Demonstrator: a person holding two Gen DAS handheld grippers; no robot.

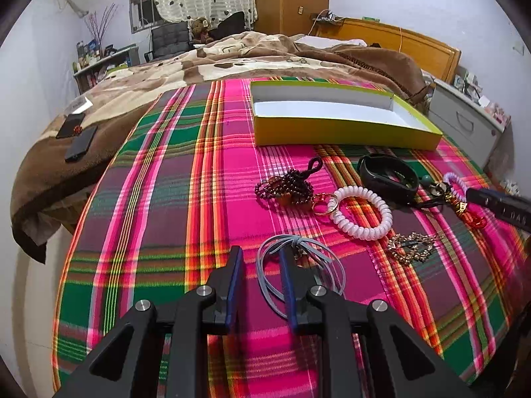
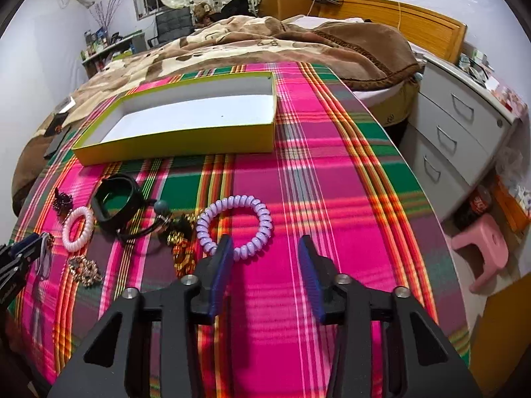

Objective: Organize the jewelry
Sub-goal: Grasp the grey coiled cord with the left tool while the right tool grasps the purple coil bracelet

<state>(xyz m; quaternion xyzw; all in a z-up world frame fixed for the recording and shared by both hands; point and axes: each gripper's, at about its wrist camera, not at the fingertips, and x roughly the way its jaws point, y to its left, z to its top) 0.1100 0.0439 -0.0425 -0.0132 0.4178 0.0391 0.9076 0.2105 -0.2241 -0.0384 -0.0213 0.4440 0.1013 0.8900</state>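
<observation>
A yellow-green box [image 1: 345, 132] with a white inside stands open on the plaid cloth; it also shows in the right wrist view [image 2: 172, 146]. My left gripper [image 1: 260, 258] is open, its right finger inside a grey-blue cord loop [image 1: 328, 262]. Beyond lie a dark red bead string [image 1: 285, 189], a white coil bracelet [image 1: 361, 212], a black band [image 1: 388, 175], a gold brooch [image 1: 411, 248] and a keychain cluster [image 1: 461, 205]. My right gripper [image 2: 264, 248] is open, its left finger at the edge of a lilac coil bracelet [image 2: 235, 225].
The plaid cloth [image 1: 166, 199] covers a table beside a bed with a brown blanket [image 1: 232, 56]. Two dark phones [image 1: 79, 139] lie on the blanket at left. A grey drawer unit [image 2: 458, 139] and a pink stool [image 2: 484, 248] stand at right.
</observation>
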